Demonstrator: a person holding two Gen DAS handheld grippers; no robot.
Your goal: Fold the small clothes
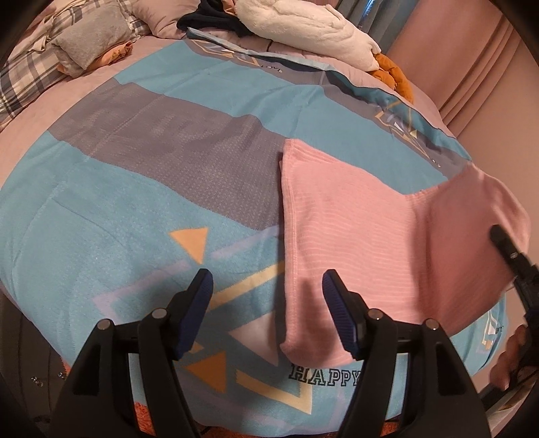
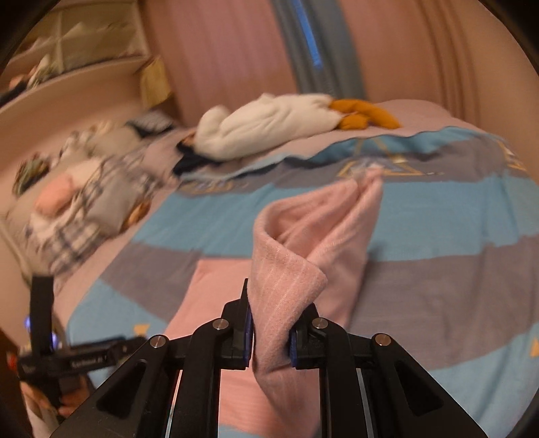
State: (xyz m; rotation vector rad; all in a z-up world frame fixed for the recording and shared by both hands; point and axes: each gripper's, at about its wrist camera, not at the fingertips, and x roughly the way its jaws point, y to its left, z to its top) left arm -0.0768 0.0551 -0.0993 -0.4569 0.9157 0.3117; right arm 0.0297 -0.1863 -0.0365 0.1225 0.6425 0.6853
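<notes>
Pink curtains [image 2: 219,50] are hanging behind the bed, and a blue-and-grey blanket [image 1: 134,202] with orange triangles is lying across it. At the far left plaid pillows [image 1: 30,67] are piling up; further right a white plush toy [image 1: 303,27] is resting along the far edge. My left gripper [image 1: 267,310] is hovering with its fingers spread wide, gripping nothing, just over the near edge of the pink garment [image 1: 353,229], which is lying folded on the blanket. My right gripper [image 2: 269,332] is pinching a lifted fold of that garment, raising its right side off the bed.
</notes>
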